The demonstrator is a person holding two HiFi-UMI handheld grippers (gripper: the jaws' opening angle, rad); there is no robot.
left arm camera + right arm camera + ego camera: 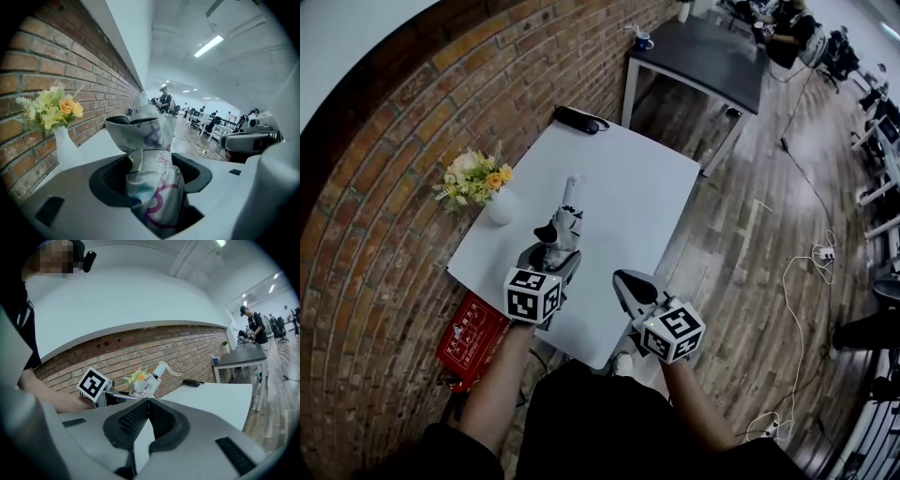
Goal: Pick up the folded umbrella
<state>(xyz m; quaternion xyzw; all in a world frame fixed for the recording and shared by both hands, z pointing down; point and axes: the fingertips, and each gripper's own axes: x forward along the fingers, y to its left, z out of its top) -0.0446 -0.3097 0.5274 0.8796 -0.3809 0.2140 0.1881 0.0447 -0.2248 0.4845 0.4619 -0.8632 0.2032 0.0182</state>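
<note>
The folded umbrella (pixel 566 217), pale fabric with pink and blue print and a white handle, is lifted above the white table (pixel 656 187). My left gripper (pixel 553 251) is shut on its lower part. In the left gripper view the umbrella (pixel 150 154) fills the space between the dark pads (pixel 110 178) and rises up and away from the camera. My right gripper (pixel 628 281) hovers at the table's near edge, jaws together with nothing in them. In the right gripper view its jaws (pixel 147 401) meet at the tip, and the umbrella (pixel 151 379) shows beyond them.
A white vase of yellow flowers (pixel 480 186) stands at the table's left edge by the brick wall. A black object (pixel 579 120) lies at the far edge. A red box (pixel 471 336) sits on the floor to the left. A dark table (pixel 703 56) stands beyond.
</note>
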